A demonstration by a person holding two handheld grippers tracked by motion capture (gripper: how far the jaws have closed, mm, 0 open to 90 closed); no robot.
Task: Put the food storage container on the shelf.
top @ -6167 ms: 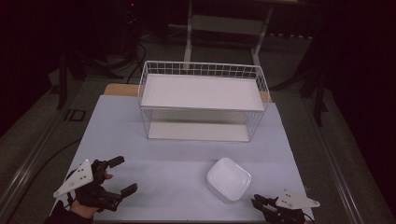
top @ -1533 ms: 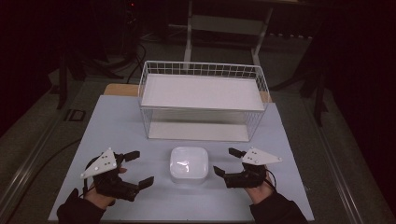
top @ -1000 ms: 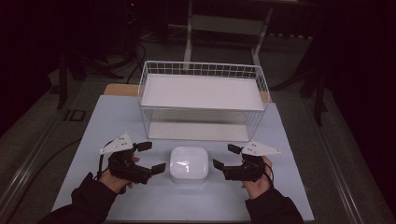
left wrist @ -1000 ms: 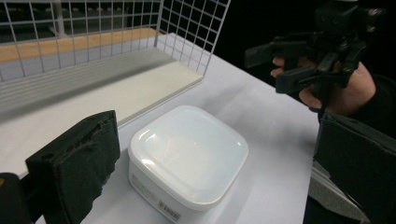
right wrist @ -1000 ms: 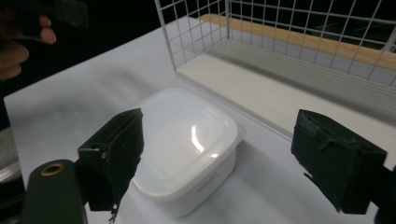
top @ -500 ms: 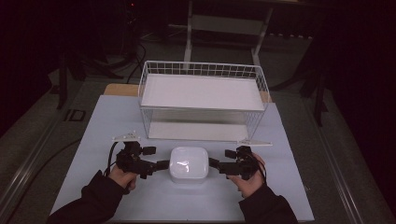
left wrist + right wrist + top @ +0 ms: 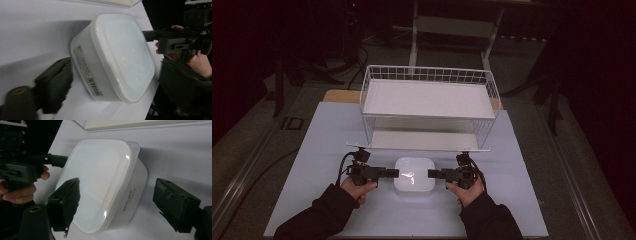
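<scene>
A white square box (image 7: pixel 414 174) with a lid sits on the table in front of the wire basket. My left gripper (image 7: pixel 391 173) lies level at its left side and my right gripper (image 7: pixel 433 173) at its right side, tips at the box's edges. In the right gripper view the box (image 7: pixel 105 182) stands between the jaws, which have just been closing; one finger (image 7: pixel 66 202) reaches over the lid, the other stays apart from the wall. The left jaws have also just been closing; one finger (image 7: pixel 53 85) lies low by the box (image 7: pixel 112 57) wall.
A white wire basket (image 7: pixel 427 107) with a flat white shelf stands behind the box, its front frame close to both grippers. The pale table mat (image 7: pixel 327 150) stretches to the left and right. Dark floor and stands lie beyond.
Both grippers have come down and inward from either side until their tips meet the box's edges. The box has stayed in place.
</scene>
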